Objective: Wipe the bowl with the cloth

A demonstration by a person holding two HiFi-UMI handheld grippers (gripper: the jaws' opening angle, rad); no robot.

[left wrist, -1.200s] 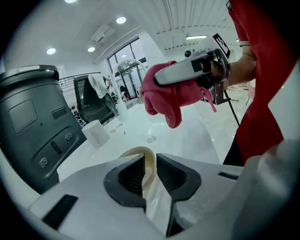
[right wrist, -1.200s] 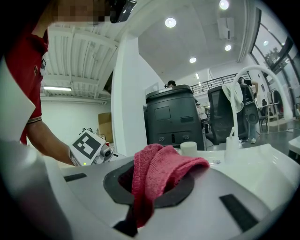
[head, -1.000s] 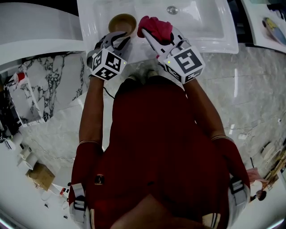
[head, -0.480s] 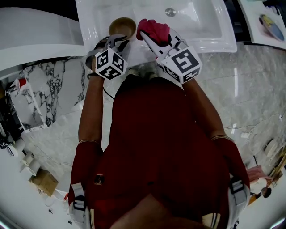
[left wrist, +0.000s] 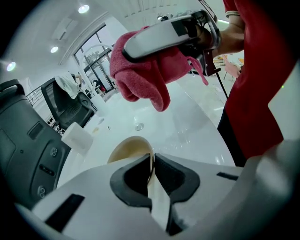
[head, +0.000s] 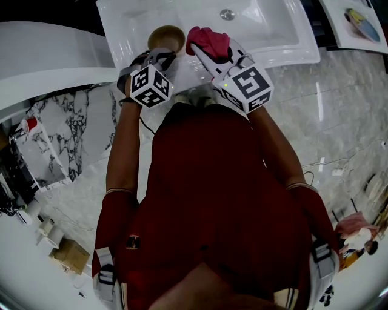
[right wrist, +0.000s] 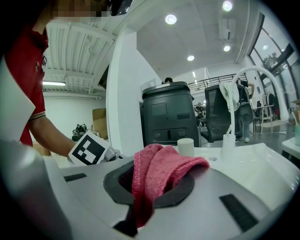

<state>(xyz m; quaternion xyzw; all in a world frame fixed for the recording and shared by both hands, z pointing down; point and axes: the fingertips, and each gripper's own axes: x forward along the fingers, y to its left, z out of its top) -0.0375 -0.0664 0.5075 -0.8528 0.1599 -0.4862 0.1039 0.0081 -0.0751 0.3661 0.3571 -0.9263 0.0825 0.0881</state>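
A tan bowl (head: 166,37) hangs over the left part of the white sink (head: 273,36). My left gripper (head: 162,57) is shut on its near rim. In the left gripper view the rim of the bowl (left wrist: 127,151) stands edge-on between the closed pads of that gripper (left wrist: 152,161). A pink cloth (head: 210,40) is bunched in my right gripper (head: 207,51), just right of the bowl and apart from it. From the left gripper view the cloth (left wrist: 140,79) hangs above the bowl. The right gripper view has the cloth (right wrist: 157,176) pinched between the jaws of the right gripper (right wrist: 153,185).
The sink's drain (head: 227,14) lies at the far middle of the basin. A white block (left wrist: 75,137) sits on the sink's left edge. A white cup (right wrist: 185,146) and a curved faucet (right wrist: 253,75) stand on the sink. Marble counter (head: 345,115) runs to the right.
My left gripper has edged slightly up and right with the bowl. The right gripper and its cloth have barely moved.
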